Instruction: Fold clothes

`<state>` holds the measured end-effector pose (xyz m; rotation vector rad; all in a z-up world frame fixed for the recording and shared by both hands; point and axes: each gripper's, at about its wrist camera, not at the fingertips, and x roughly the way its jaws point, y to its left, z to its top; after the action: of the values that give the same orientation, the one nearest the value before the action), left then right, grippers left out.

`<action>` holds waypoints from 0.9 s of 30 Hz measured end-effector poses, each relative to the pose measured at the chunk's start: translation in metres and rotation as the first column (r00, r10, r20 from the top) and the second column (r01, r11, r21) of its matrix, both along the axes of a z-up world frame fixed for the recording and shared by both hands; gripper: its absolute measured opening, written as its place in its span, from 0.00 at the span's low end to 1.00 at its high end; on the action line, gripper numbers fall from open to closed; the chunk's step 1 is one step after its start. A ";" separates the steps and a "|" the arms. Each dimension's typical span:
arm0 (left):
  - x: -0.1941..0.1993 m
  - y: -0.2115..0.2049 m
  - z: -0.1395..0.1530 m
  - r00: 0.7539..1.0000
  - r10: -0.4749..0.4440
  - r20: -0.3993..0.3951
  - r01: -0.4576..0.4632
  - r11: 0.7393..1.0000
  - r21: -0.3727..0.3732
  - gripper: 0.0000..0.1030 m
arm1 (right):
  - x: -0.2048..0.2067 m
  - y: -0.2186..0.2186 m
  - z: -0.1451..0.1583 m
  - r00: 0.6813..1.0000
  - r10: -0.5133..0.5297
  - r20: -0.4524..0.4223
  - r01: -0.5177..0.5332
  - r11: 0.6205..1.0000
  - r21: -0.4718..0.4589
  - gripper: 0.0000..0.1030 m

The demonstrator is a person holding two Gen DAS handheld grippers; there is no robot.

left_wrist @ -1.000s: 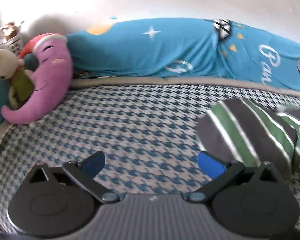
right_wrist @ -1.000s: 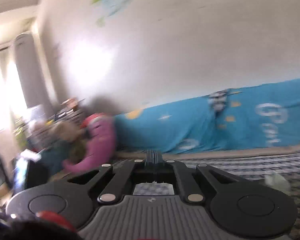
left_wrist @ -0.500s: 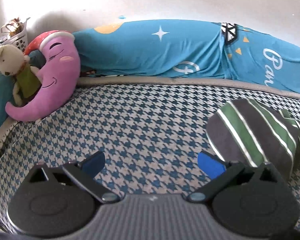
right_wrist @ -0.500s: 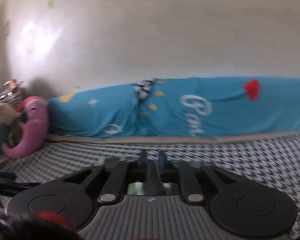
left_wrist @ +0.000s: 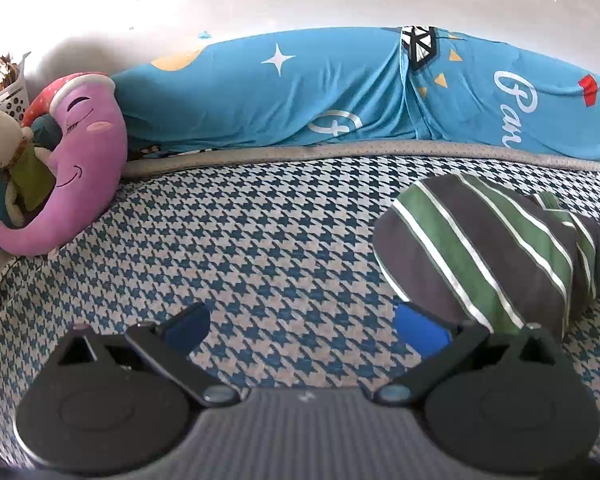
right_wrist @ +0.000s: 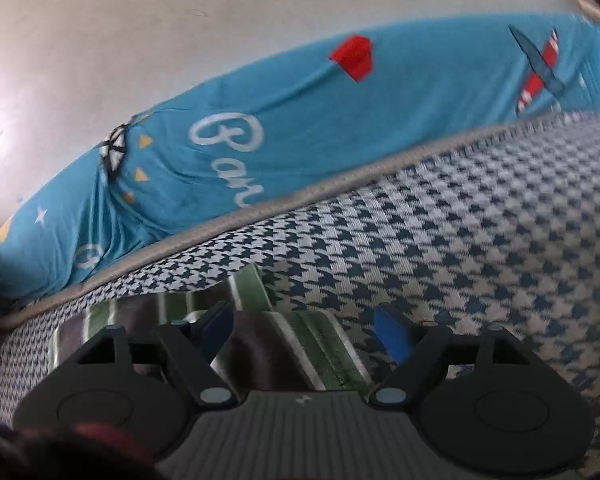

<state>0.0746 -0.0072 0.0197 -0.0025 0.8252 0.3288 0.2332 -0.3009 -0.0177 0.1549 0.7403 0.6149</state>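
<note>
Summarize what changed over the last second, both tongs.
Right tongs swung right and down from the wall, opened, and now sit over the striped garment. Left tongs stayed open and empty above the houndstooth bed cover; garment stays folded.

A folded garment (left_wrist: 496,248) lay on a bed covered in blue-and-white houndstooth fabric (left_wrist: 260,248). The garment was dark grey with broad green stripes edged by thin white lines. It formed a compact, rounded bundle, its stripes running diagonally in the left wrist view, and it sat toward the right side of the bed, near the far edge. In the right wrist view, the same striped cloth (right_wrist: 284,332) lay flat and close to the camera, with what seemed to be a stitched hem along one green stripe.
</note>
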 end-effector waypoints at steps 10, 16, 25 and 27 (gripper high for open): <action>0.001 0.005 -0.001 1.000 -0.001 -0.001 0.001 1.000 0.006 1.00 | -0.012 0.034 -0.007 0.992 0.125 0.019 -0.126 0.990 0.059 0.17; -0.003 0.019 0.008 0.998 0.049 0.035 -0.050 0.998 0.040 1.00 | -0.055 0.044 0.056 0.947 0.257 0.194 -0.299 0.926 0.233 0.16; -0.013 0.052 0.023 0.983 0.164 0.081 -0.165 0.986 0.001 1.00 | -0.137 0.085 0.087 0.753 0.582 0.308 -0.644 0.749 0.159 0.17; -0.015 0.053 0.024 0.984 0.160 0.079 -0.160 0.987 0.000 1.00 | -0.145 0.099 0.074 0.722 0.648 0.244 -0.680 0.729 0.076 0.20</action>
<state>0.0594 0.0455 0.0438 -0.0762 0.7472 0.4799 0.0881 -0.2024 0.0562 -0.0392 0.5326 1.3742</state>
